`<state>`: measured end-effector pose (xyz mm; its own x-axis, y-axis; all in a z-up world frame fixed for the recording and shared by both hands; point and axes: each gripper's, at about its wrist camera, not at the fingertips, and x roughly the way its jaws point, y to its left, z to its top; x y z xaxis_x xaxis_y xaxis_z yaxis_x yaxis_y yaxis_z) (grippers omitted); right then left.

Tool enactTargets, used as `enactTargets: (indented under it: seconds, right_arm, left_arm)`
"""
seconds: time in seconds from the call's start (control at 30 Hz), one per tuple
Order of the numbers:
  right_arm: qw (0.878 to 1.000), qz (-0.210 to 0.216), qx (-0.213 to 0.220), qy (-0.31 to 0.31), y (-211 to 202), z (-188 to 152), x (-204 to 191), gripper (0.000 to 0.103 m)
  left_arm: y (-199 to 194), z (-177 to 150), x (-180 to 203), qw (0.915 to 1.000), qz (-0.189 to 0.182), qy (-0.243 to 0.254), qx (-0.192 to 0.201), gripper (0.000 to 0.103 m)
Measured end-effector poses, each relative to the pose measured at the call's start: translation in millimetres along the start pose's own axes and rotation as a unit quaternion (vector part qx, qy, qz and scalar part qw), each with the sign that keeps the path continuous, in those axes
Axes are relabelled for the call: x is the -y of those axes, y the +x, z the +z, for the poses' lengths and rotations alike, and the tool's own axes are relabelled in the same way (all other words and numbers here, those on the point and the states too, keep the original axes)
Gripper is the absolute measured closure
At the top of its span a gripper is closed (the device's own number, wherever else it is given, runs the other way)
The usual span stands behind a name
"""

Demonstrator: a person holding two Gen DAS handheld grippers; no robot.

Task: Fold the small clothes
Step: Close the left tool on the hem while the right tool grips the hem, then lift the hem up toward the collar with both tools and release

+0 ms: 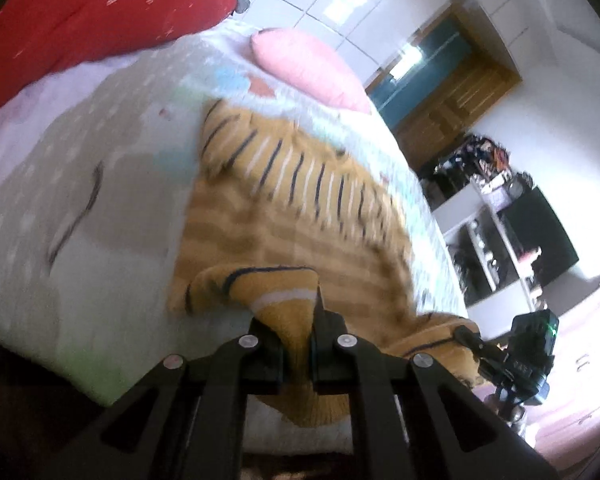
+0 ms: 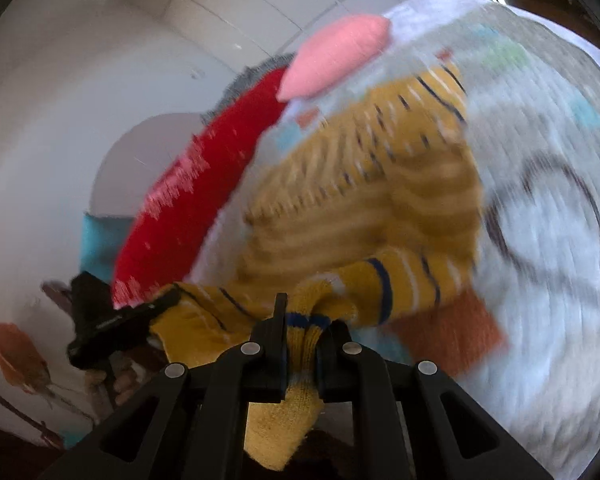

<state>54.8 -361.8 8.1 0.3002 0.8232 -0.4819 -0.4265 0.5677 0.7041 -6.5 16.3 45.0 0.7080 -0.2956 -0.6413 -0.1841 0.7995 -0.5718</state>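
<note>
In the left wrist view, the left gripper (image 1: 295, 320) is pinching a bunched edge of the mustard striped sweater (image 1: 296, 216), which is spreading ahead of the jaws across the bedspread (image 1: 80, 216).

In the right wrist view, the right gripper (image 2: 303, 322) is clamping another bunched edge of the sweater (image 2: 364, 200), its body lying ahead of the jaws; the left gripper (image 2: 100, 324) is gripping it off to the left.

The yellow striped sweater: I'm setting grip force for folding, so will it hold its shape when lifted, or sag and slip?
The yellow striped sweater is probably floppy: it bunches and droops where the left gripper and the right gripper pinch it. Its ribbed knit likely resists slipping. It looks light.
</note>
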Motion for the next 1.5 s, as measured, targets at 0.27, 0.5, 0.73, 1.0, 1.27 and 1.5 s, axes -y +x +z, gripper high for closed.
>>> enactTargets:
  seconds: [0.27, 0.5, 0.73, 1.0, 1.27, 1.5]
  right_arm:
    - [0.999, -0.024, 0.032, 0.010, 65, 119, 15, 0.092]
    - [0.996, -0.053, 0.004, 0.070, 134, 189, 74, 0.089]
    - [0.983, -0.027, 0.018, 0.183, 159, 210, 136, 0.054]
    - [0.967, 0.014, 0.064, 0.247, 157, 223, 165, 0.043]
    - [0.979, -0.060, 0.080, 0.180, 103, 228, 146, 0.030]
    - [0.987, -0.143, 0.017, 0.069, 60, 166, 113, 0.030]
  left_arm:
    - [108, 115, 6, 0.9986, 0.039, -0.011, -0.034, 0.095]
    - [184, 171, -6, 0.9962, 0.059, -0.021, -0.059, 0.092]
    - [212, 198, -46, 0.9917, -0.039, -0.108, -0.059, 0.061]
    - [206, 208, -88, 0.9803, -0.068, -0.185, -0.013, 0.033]
    - [157, 199, -71, 0.9964, 0.012, -0.082, -0.015, 0.032]
    - [138, 133, -48, 0.9956, 0.049, 0.030, -0.074, 0.026]
